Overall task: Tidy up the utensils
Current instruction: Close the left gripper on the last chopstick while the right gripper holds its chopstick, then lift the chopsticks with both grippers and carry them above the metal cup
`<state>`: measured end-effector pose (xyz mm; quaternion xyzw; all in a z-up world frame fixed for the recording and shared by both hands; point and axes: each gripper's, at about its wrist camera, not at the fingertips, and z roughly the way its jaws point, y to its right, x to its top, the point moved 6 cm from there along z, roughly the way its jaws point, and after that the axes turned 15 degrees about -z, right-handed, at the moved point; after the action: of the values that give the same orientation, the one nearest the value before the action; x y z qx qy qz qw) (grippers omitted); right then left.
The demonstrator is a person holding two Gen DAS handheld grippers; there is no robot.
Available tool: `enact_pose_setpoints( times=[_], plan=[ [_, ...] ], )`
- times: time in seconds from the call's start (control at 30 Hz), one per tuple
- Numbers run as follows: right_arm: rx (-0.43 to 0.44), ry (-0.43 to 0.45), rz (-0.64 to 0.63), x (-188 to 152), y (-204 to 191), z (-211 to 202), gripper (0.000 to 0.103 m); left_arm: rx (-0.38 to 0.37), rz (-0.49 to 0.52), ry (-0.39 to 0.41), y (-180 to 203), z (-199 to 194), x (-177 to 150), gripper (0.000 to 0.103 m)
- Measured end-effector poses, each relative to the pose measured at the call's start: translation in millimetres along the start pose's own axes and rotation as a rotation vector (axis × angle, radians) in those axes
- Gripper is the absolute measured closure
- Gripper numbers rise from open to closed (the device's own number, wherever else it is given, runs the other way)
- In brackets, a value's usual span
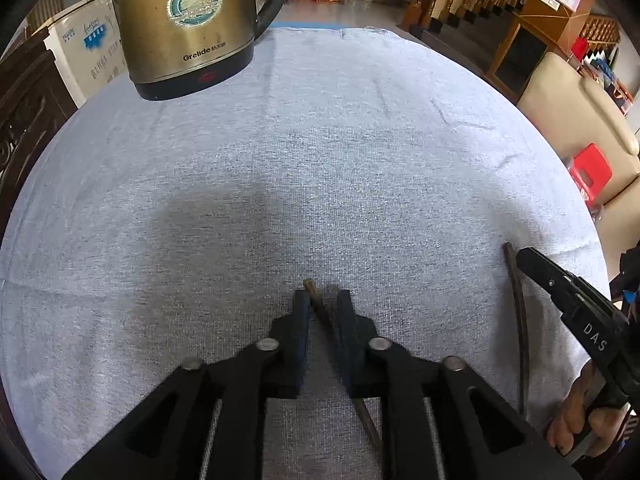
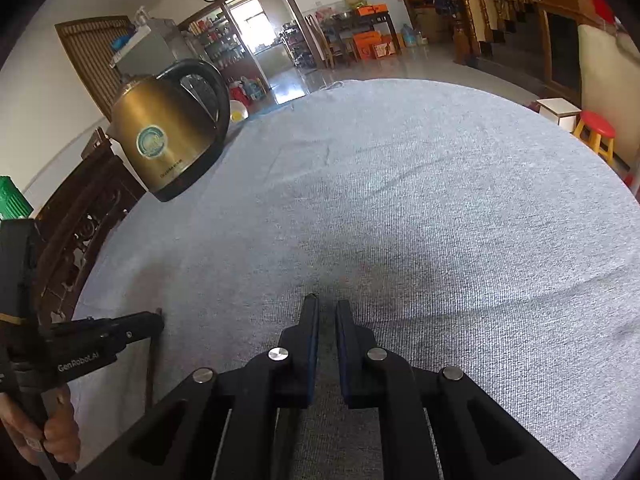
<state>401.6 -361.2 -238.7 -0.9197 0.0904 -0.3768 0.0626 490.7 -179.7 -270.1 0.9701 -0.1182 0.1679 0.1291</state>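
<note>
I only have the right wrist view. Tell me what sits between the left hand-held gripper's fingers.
Observer: A chopstick lies on the cloth between the left hand-held gripper's fingers, with the pads apart.
Operator: Find me another one.
Observer: A second chopstick lies just left of your right hand-held gripper, outside your view.
Operator: Read the kettle's brand.
Observer: The kettle reads "Grelide".
</note>
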Motion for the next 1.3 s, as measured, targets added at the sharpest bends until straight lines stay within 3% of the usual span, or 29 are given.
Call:
enact_pose_setpoints(
  times=[0.07, 0.23, 0.33, 0.4, 0.57, 0.67, 0.93, 1.13, 1.3],
  plan=[
    [-0.006, -0.008, -0.005, 0, -1, 1, 0.093, -0.001, 0.002, 0.005, 5, 3, 2, 0.065],
    [-0.022, -0.012, -0.018, -1, 2, 2, 0.091, 0.033, 0.043, 0.038, 7, 8, -1, 0.065],
    [-0.045, -0.010, -0.046, 0, -2, 4, 0.089, 0.055, 0.072, 0.066, 7, 6, -5, 0.078],
    [-0.069, -0.008, -0.077, 1, -5, 6, 0.089, 0.039, 0.077, 0.067, 8, 6, -5, 0.093],
    [-0.036, -0.003, -0.079, 2, -6, 7, 0.091, 0.046, 0.091, 0.076, 7, 4, -9, 0.096],
    [-0.015, 0.002, -0.062, 2, -4, 9, 0.097, 0.043, 0.082, 0.087, 3, -4, -13, 0.098],
    [0.062, 0.106, -0.026, 8, -5, -9, 0.098, 0.030, 0.050, 0.172, -13, -52, -14, 0.098],
    [0.121, 0.217, 0.012, 13, -5, -46, 0.098, 0.013, 0.030, 0.248, -23, -101, -18, 0.098],
    [0.097, 0.242, 0.034, 10, 0, -71, 0.098, -0.021, -0.001, 0.330, -31, -144, -23, 0.098]
  ],
)
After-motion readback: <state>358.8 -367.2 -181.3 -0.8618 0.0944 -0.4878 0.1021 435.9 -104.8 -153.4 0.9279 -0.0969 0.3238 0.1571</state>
